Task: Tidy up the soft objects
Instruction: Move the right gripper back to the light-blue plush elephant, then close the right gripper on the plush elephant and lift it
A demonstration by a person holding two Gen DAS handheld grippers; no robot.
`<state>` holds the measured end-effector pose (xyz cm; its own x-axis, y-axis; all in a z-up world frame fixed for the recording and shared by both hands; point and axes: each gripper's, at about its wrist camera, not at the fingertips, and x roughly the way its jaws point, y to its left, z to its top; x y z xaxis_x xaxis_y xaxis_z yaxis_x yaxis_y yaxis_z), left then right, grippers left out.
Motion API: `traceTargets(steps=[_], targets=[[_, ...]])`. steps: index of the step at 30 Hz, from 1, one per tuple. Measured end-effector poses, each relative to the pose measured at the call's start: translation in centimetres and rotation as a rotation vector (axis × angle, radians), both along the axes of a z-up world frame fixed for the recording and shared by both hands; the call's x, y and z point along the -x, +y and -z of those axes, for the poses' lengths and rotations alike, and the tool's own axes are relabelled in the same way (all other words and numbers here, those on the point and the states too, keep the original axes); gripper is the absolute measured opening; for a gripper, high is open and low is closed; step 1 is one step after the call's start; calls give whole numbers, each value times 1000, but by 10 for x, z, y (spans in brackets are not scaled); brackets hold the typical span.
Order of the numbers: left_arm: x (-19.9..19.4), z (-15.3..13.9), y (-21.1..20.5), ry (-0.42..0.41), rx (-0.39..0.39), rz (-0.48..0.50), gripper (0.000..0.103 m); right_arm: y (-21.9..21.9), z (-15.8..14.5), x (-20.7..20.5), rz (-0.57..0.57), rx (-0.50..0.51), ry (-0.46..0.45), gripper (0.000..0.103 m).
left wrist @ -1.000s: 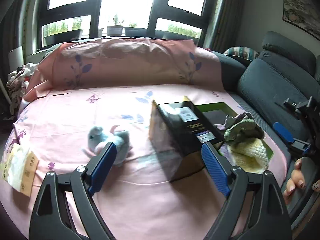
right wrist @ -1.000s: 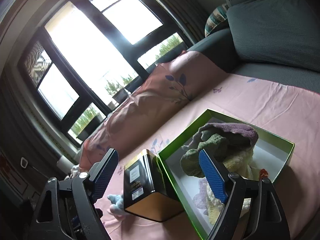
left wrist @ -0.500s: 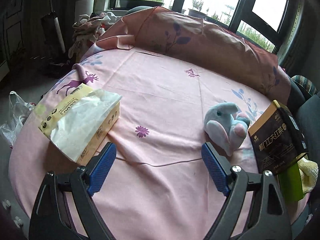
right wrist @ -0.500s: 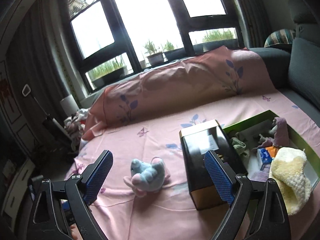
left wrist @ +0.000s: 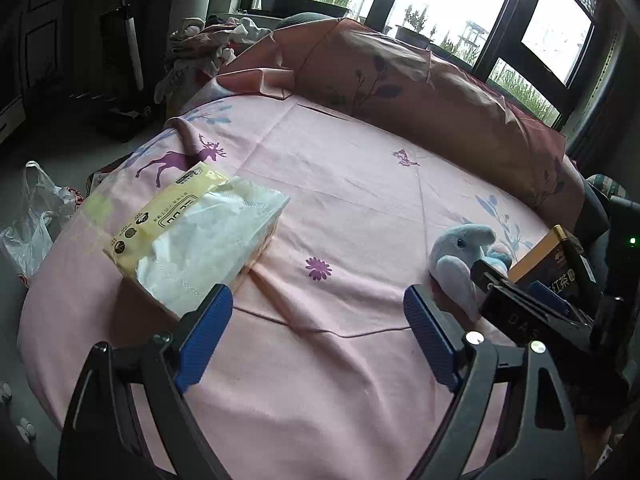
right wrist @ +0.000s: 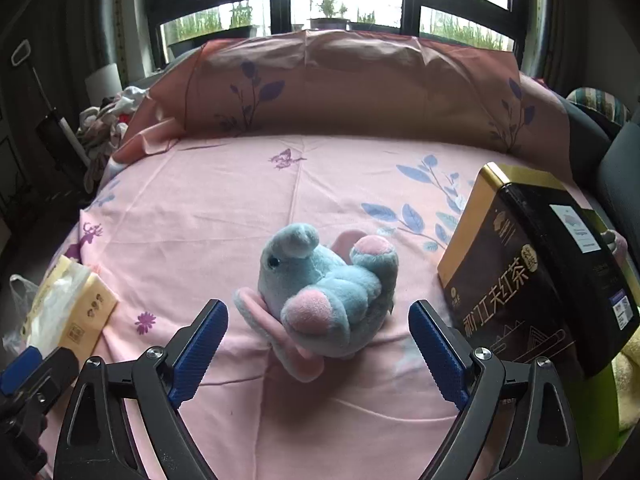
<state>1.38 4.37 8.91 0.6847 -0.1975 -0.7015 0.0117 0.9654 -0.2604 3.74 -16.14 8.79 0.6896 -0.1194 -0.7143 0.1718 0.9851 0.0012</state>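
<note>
A blue and pink plush elephant (right wrist: 324, 292) lies on the pink sheet, straight ahead of my right gripper (right wrist: 318, 350), which is open and empty just short of it. The plush also shows at the right of the left wrist view (left wrist: 464, 256). My left gripper (left wrist: 318, 340) is open and empty above bare sheet, with a yellow tissue pack (left wrist: 192, 232) ahead to its left. The tissue pack also shows at the far left of the right wrist view (right wrist: 68, 308).
A black and gold tea tin (right wrist: 536, 276) stands right of the plush, with a green box edge (right wrist: 592, 404) and yellow knit behind it. A pink bolster (right wrist: 352, 88) runs along the back. Laundry (left wrist: 204, 40) and a plastic bag (left wrist: 32, 216) lie off the bed's left.
Both grippers have swung left, away from the green box. The right now faces the plush closely; the left now faces the tissue pack. Both stay open.
</note>
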Motion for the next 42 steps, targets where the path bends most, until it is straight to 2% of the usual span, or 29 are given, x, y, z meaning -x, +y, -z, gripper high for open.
traceTargets(steps=[5, 8, 11, 12, 17, 19, 22, 25, 26, 27, 29, 30, 35, 38, 42], targets=[[0, -3, 2, -6, 7, 3, 87, -8, 16, -15, 59, 26, 38, 82], [-2, -2, 3, 4, 18, 0, 87, -14, 20, -17, 35, -61, 47, 51], [-3, -3, 2, 4, 33, 10, 87, -11, 13, -10, 29, -39, 39, 38], [-2, -4, 0, 4, 31, 14, 87, -10, 11, -6, 14, -47, 45, 36], [-4, -2, -3, 27, 11, 28, 87, -5, -5, 24, -171, -290, 87, 36], [-3, 1, -3, 43, 38, 43, 87, 4, -10, 34, -278, -305, 114, 36], [-3, 4, -5, 70, 42, 51, 87, 15, -10, 44, -370, -273, 142, 36], [-2, 6, -15, 85, -18, 68, 87, 14, -6, 44, -337, -229, 176, 38], [0, 6, -17, 86, -29, 77, 87, 8, -6, 43, -311, -231, 183, 46], [1, 6, -20, 85, -27, 89, 87, 4, -6, 44, -291, -244, 181, 59], [3, 5, -22, 90, -21, 102, 88, -8, -9, 46, -272, -287, 159, 71], [3, 4, -22, 91, -14, 116, 88, -13, -10, 46, -256, -309, 154, 74], [11, 4, -23, 102, 22, 178, 91, -28, -4, 47, -222, -451, 160, 79], [12, 11, -26, 156, 57, 232, 91, -31, 8, 45, -222, -574, 200, 81], [13, 25, -37, 236, 37, 307, 91, -25, 25, 37, -199, -622, 259, 81]])
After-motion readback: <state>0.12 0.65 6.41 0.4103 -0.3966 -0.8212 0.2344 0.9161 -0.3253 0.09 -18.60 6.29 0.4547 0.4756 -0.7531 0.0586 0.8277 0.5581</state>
